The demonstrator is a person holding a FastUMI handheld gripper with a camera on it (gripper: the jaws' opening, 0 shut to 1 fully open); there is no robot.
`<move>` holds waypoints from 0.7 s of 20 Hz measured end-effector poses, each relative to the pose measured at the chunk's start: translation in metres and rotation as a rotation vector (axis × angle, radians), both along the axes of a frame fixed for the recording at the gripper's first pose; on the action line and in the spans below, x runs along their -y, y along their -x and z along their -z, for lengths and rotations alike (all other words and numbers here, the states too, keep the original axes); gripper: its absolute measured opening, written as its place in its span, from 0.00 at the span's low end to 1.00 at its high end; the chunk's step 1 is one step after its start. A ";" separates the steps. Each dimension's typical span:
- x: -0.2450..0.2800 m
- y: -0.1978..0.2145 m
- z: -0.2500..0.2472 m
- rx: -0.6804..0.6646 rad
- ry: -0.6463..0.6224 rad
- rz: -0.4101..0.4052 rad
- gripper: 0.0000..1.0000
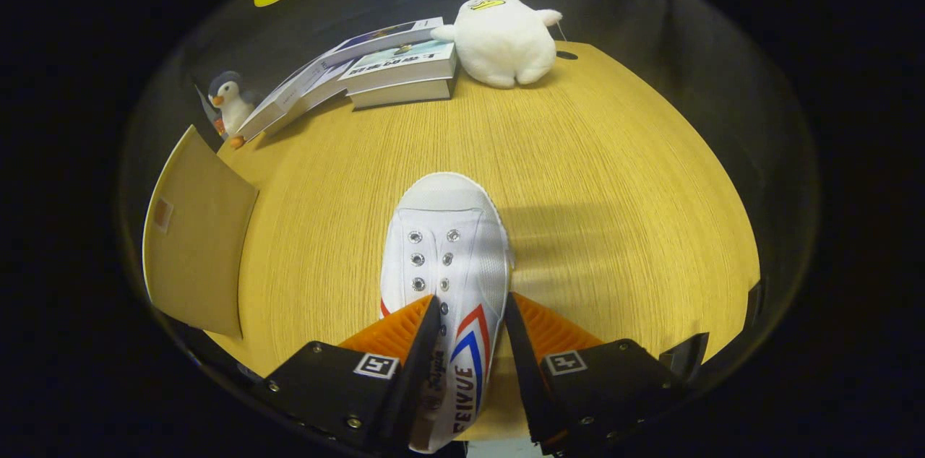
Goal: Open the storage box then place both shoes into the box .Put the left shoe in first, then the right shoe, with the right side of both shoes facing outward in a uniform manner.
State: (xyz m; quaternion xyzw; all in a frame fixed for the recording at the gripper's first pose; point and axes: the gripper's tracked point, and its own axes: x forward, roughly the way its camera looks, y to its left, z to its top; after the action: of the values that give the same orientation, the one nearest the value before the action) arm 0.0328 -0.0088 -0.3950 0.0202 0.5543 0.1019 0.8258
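A white canvas shoe (448, 241) with red and blue side stripes sits between my fingers, toe pointing away from me over the wooden table (614, 154). My gripper (471, 306) is shut on it: one finger reaches into the shoe's opening and the other presses the striped outer side. The shoe throws a shadow on the table to its right, so it looks lifted a little. A tan cardboard panel of the storage box (195, 234) stands to the left of the shoe at the table's edge; its inside is hidden.
Two books (390, 71) lie at the back of the table, one leaning on the other. A white plush duck (506, 39) sits beside them, and a small penguin toy (230, 102) stands at the back left. Bare wood stretches ahead of the shoe.
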 end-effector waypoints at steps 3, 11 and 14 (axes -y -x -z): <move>0.006 -0.003 -0.005 0.017 0.017 0.037 0.51; 0.011 0.009 -0.016 -0.058 -0.125 0.238 0.01; 0.003 0.006 -0.036 -0.060 -0.201 0.278 0.01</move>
State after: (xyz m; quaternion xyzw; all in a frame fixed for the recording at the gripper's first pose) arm 0.0266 -0.0120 -0.3591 0.1822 0.5576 0.0411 0.8088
